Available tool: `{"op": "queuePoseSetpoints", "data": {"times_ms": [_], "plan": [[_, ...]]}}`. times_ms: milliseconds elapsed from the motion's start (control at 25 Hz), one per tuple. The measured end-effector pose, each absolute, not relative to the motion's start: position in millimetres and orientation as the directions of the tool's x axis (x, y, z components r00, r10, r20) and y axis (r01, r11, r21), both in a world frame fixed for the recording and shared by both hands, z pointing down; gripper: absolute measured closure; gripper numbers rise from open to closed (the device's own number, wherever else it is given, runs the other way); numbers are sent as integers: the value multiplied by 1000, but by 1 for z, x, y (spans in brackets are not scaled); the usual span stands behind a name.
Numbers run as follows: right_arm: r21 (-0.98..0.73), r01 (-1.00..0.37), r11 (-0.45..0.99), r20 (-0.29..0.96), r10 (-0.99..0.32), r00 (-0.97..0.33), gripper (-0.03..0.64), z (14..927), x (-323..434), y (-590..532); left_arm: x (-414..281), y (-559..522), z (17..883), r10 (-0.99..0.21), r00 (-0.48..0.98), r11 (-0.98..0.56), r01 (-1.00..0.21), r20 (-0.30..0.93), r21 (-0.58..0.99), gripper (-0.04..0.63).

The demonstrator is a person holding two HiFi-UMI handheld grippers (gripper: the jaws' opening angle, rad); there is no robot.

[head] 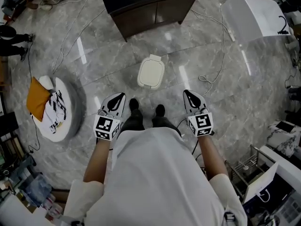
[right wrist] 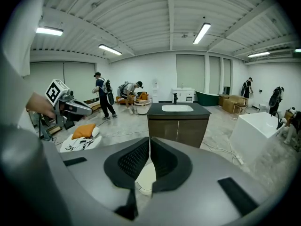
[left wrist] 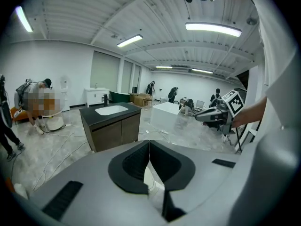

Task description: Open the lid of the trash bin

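Here the trash bin, lid down, stands on the marble floor, ahead of and between the left gripper and right gripper. Both grippers' jaws are together, holding nothing. Open floor rings the bin, and a dark cabinet stands beyond it.

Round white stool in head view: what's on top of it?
On the round white stool lie an orange cushion, a small white cushion and a black-and-white patterned cloth. Anything beneath them is covered and cannot be seen.
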State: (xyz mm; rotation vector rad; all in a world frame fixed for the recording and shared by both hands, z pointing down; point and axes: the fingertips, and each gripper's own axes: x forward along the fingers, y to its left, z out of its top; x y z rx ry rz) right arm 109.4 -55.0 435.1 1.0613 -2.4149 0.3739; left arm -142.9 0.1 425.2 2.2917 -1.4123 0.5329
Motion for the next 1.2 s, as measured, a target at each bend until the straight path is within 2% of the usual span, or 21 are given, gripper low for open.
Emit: {"op": "queuePoseSetpoints", "data": {"times_ms": [480, 880, 1200], "plan": [[-56, -823, 566, 593, -644, -483, 583, 461, 94, -25, -151, -2, 475, -622, 539, -534, -822, 568, 197, 577], [-67, -863, 500, 631, -649, -425, 583, 484, 86, -12, -124, 1, 520, -493, 632, -623, -736, 598, 264, 577], [-80, -884, 461, 678, -624, -388, 583, 519, 91, -1, -100, -5, 558, -415, 661, -703, -669, 625, 242, 577]]}}
